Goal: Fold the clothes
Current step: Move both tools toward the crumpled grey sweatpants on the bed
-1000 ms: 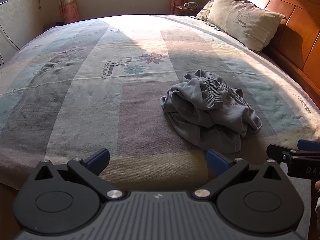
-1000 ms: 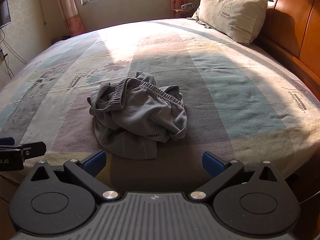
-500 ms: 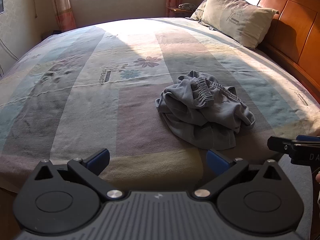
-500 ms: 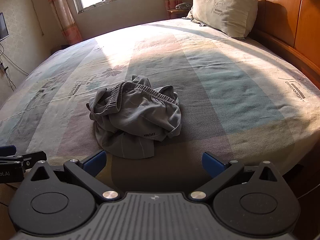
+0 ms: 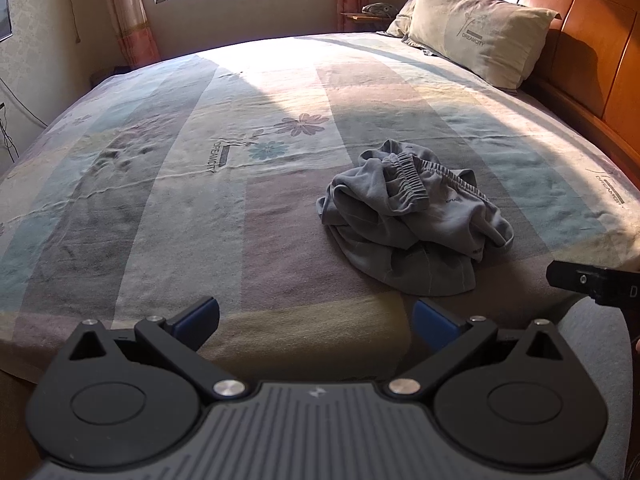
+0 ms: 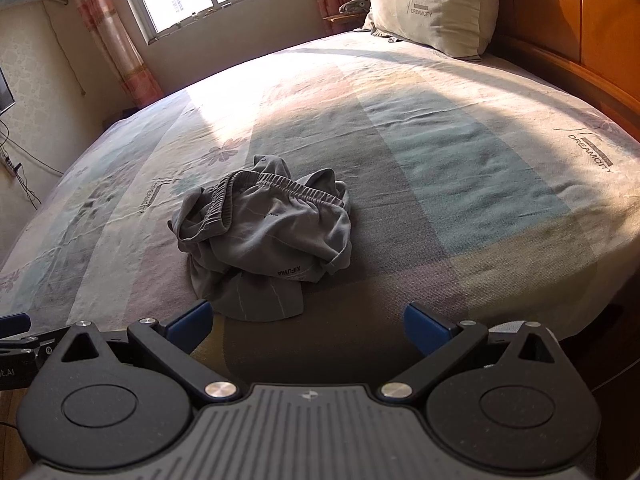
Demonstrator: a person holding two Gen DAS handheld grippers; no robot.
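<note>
**Two open claws before crumpled grey shorts on a bed**

Left claw (image 5: pixel 316 322) and right claw (image 6: pixel 306 322), each with blue-padded fingers spread wide and holding nothing, poised over the near edge of the bed (image 5: pixel 160 208). The grey shorts (image 6: pixel 264 236) lie in a crumpled heap on the patchwork bedsheet, just beyond the right claw, elastic waistband uppermost. A pillow (image 6: pixel 432 4) leans against the wooden headboard (image 5: pixel 592 48) at the far right

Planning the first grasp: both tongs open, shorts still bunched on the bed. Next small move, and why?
Probably bring the right tongs forward to the near hem of the grey shorts. They lie crumpled, untouched, just ahead of its open fingers; the left tongs sit off to the side.
</note>
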